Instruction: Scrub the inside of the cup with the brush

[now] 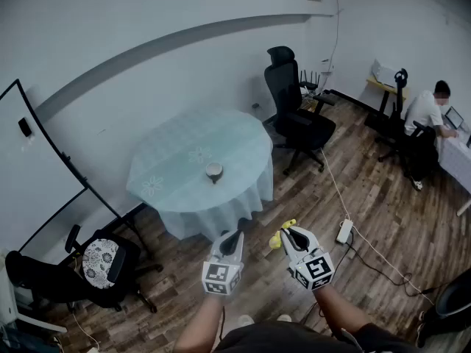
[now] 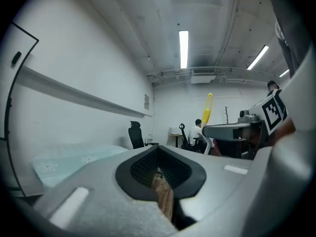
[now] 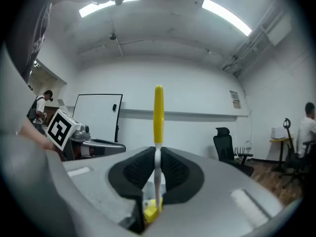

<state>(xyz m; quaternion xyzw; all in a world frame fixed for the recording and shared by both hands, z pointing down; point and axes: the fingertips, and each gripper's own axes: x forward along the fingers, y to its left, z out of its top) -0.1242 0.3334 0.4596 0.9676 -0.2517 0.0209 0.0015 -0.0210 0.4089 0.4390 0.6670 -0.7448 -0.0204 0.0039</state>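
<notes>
A small cup stands near the middle of a round table covered with a pale teal cloth. Both grippers hang over the wooden floor, well short of the table's near edge. My right gripper is shut on a brush with a yellow handle. In the right gripper view the brush stands upright, with the right gripper clamped on its white stem. My left gripper is shut and holds nothing; its pads meet with nothing between them. The brush also shows at the right of the left gripper view.
A black office chair stands right of the table. A whiteboard and a low chair are at the left. A power strip and its cable lie on the floor. A person sits at a desk far right.
</notes>
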